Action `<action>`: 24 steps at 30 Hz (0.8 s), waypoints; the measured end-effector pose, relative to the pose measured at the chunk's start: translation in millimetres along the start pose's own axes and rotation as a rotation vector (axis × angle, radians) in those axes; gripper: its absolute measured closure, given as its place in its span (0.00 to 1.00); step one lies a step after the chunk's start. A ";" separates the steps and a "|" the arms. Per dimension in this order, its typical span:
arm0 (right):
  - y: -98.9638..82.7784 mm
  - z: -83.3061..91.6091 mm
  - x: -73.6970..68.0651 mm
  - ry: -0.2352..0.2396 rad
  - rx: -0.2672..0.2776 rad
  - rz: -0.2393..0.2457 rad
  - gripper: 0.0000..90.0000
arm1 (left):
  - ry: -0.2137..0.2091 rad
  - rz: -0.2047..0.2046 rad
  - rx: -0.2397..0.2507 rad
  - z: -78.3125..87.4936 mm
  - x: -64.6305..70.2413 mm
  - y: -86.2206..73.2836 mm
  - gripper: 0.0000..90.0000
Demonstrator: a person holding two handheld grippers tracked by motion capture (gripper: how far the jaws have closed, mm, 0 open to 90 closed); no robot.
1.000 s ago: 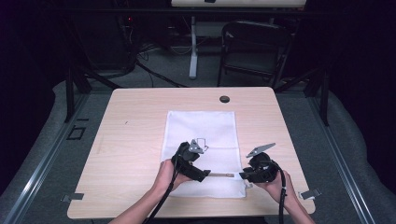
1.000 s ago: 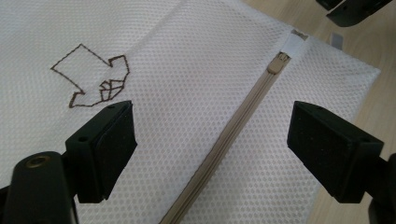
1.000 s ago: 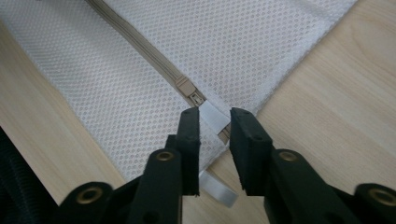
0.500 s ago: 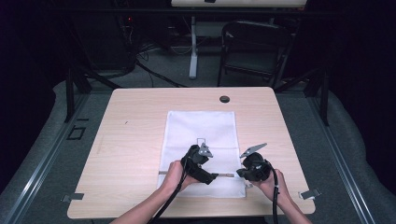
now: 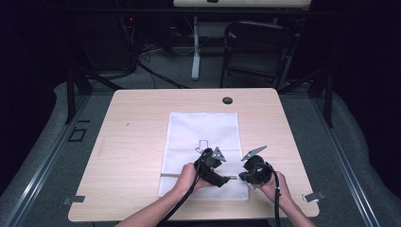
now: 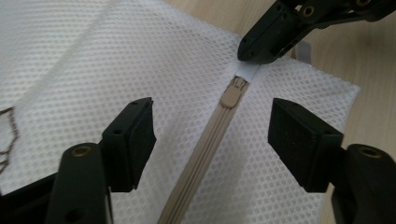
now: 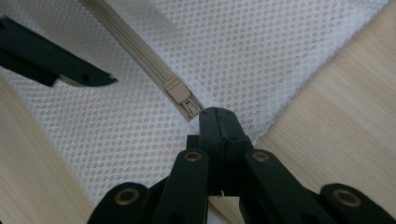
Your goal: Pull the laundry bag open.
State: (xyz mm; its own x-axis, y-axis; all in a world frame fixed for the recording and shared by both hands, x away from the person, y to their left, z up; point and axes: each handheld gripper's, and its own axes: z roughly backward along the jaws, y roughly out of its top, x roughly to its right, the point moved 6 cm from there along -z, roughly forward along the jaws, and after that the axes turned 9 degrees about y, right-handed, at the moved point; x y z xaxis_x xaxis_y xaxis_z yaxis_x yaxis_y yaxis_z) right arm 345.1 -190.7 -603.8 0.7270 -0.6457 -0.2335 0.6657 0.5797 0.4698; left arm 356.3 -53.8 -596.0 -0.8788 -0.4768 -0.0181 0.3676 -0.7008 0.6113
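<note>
A white mesh bag (image 5: 201, 135) lies flat on the wooden table (image 5: 132, 142). A beige zipper (image 6: 201, 158) runs across its near end. The zipper's slider (image 6: 232, 95) sits close to the bag's right edge. In the right gripper view, my right gripper (image 7: 218, 122) is shut on the small pull just behind the slider (image 7: 180, 93). From the left gripper view, that gripper (image 6: 261, 44) comes in at the top. My left gripper (image 6: 212, 140) is open, with one jaw on each side of the zipper a short way along from the slider, touching nothing. Seen from above, the left gripper (image 5: 215, 170) and right gripper (image 5: 242, 176) nearly meet.
A dark round hole (image 5: 227, 100) sits near the table's far edge. A small line drawing (image 5: 204, 144) marks the bag's middle. Metal clips (image 5: 313, 196) stick out at the near corners. A folding chair (image 5: 257, 52) and cables stand beyond the table.
My left gripper has moved right along the zipper and closer to the right gripper. The right gripper has shifted slightly left, still at the slider.
</note>
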 end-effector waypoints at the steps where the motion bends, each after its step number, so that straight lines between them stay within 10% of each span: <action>1: -1.0 -0.9 0.3 0.002 -0.005 0.003 1.00 | -0.005 -0.011 0.001 -3.2 2.5 0.8 0.37; 24: -3.4 -4.8 2.4 0.030 0.033 -0.043 1.00 | -0.055 -0.039 -0.016 -28.5 15.4 7.7 0.87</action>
State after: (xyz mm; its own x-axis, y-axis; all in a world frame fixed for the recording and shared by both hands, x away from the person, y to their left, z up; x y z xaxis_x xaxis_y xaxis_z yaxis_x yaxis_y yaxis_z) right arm 345.5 -191.9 -610.1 0.7026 -0.6544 -0.2793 0.6912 0.5346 0.4863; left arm 354.3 -81.7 -614.2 -0.9079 -0.4192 0.0019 0.3368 -0.7268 0.5986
